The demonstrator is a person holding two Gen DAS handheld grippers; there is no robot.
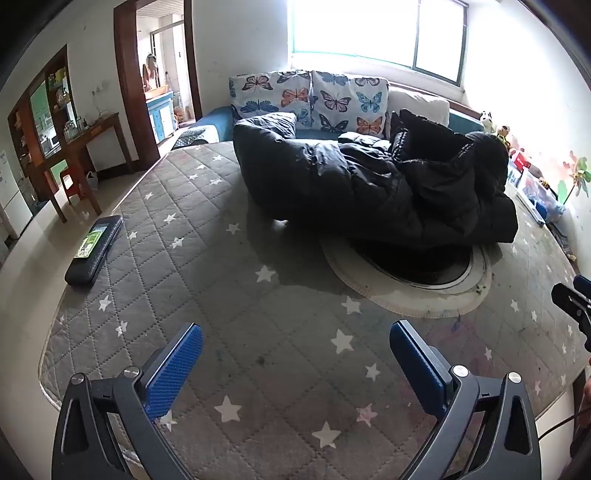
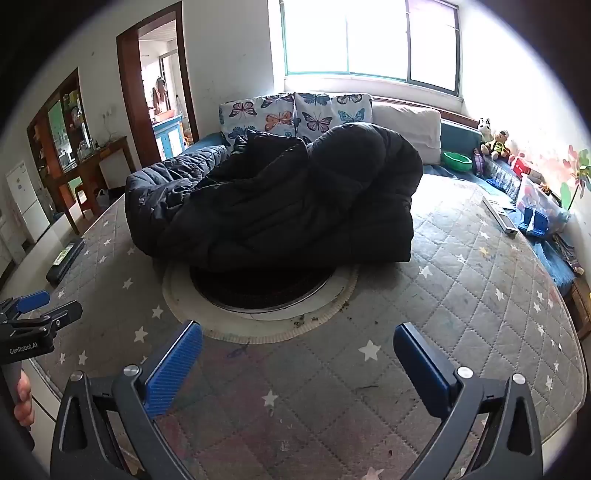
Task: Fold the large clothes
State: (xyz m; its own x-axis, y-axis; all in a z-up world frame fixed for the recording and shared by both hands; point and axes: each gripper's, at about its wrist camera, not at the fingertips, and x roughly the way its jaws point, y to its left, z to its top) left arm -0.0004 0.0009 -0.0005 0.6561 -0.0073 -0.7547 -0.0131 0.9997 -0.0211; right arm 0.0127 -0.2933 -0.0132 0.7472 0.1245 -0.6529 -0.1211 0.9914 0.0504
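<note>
Black puffy quilted coat [image 1: 373,184] lies crumpled in a heap on the bed, centre to upper right of the left wrist view, upper centre of the right wrist view [image 2: 273,206], with one padded sleeve or end sticking out toward the frame's left in both. Its near edge overlaps a round mat [image 1: 410,288] with a pale rim and dark middle, which sits just below the coat in both views [image 2: 258,310]. Grey quilted mattress cover [image 1: 229,295] with white stars fills the lower half of each frame [image 2: 461,295]. Left tongs [image 1: 295,354] at bottom centre of the left wrist view: blue pads [image 1: 173,369] spread wide apart, nothing between them, hovering over bare cover short of the coat. Right tongs [image 2: 297,354] bottom centre of the right wrist view: likewise wide open, empty, pointed at the mat's near rim. Left tongs also show at the left edge of the right wrist view [image 2: 37,314], handle held by a hand [image 2: 24,400]. Butterfly-print pillows [image 1: 306,98] stand behind the coat at upper centre, under a bright window [image 1: 373,29]. Dark flat case with a phone on top [image 1: 94,249] lies on the cover's left edge. Green bowl [image 2: 458,159] and stuffed toys [image 2: 493,142] sit at the right wrist view's upper right.
</note>
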